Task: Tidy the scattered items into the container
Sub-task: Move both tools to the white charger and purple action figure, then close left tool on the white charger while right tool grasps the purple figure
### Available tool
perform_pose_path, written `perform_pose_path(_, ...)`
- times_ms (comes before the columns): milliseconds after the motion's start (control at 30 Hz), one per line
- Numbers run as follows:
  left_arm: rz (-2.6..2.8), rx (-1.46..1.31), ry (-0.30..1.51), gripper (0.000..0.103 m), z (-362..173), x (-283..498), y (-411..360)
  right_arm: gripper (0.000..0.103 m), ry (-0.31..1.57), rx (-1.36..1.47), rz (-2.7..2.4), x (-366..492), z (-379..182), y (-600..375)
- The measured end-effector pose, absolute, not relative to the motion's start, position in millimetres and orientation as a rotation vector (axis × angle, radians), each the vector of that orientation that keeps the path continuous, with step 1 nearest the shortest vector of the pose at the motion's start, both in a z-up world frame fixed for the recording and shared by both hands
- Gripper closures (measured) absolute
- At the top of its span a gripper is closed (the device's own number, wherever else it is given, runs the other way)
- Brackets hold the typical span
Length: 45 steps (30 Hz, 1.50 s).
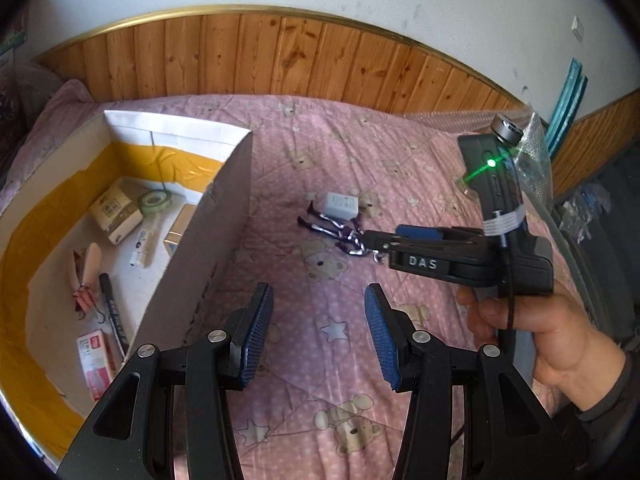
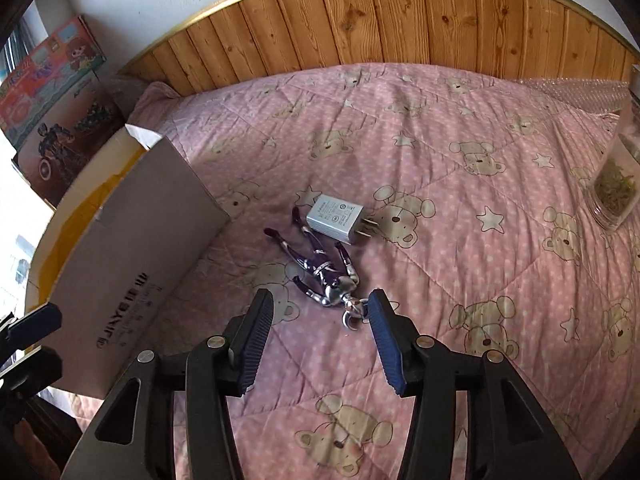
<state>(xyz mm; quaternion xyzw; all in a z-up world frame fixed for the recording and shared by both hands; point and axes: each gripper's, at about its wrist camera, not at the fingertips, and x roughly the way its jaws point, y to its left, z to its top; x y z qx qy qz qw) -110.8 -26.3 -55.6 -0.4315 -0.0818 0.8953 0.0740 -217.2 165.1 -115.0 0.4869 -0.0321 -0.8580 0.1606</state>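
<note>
A purple and silver toy figure (image 2: 320, 272) with a key ring lies on the pink bear-print quilt (image 2: 460, 240), touching a white charger plug (image 2: 334, 220). My right gripper (image 2: 320, 336) is open just above the quilt. The figure's head and ring lie by the right fingertip and no pad presses on them. In the left wrist view the right gripper (image 1: 370, 240) reaches the figure (image 1: 340, 236) from the right, below the charger (image 1: 341, 205). My left gripper (image 1: 318, 332) is open over bare quilt beside the open cardboard box (image 1: 216, 216), nothing between its fingers.
The box holds a tape roll (image 1: 155, 200), a tissue pack (image 1: 114, 212), a pen, clips and a small red packet. A glass jar of dried leaves (image 2: 616, 184) stands at the right. Toy boxes (image 2: 52, 92) lean behind the cardboard box. Wood panelling backs the bed.
</note>
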Motion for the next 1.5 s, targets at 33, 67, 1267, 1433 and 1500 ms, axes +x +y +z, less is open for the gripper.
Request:
perform_pose_path(33, 2.674, -1.304, -0.248, 0.053, -60, -113, -25, 0.049, -0.075, 1.388, -2.448, -223, -120, 164)
perform_pose_path(67, 2.662, -1.313, -0.254, 0.053, -64, -116, -24, 0.047, -0.063, 1.383, -2.447, -229, -125, 162)
perform_pose_path(1267, 2.621, -1.426, -0.162, 0.054, -162, -294, 49, 0.051, -0.645, 1.685, -2.247, -156, -155, 228)
perform_pose_path(1433, 2.635, -1.406, -0.123, 0.055, -162, -291, 51, 0.051, -0.672, 1.681, -2.244, -154, -155, 230)
perform_pose_path(1500, 2.643, -1.406, -0.130, 0.055, -162, -288, 51, 0.051, -0.673, 1.680, -2.248, -153, -154, 230)
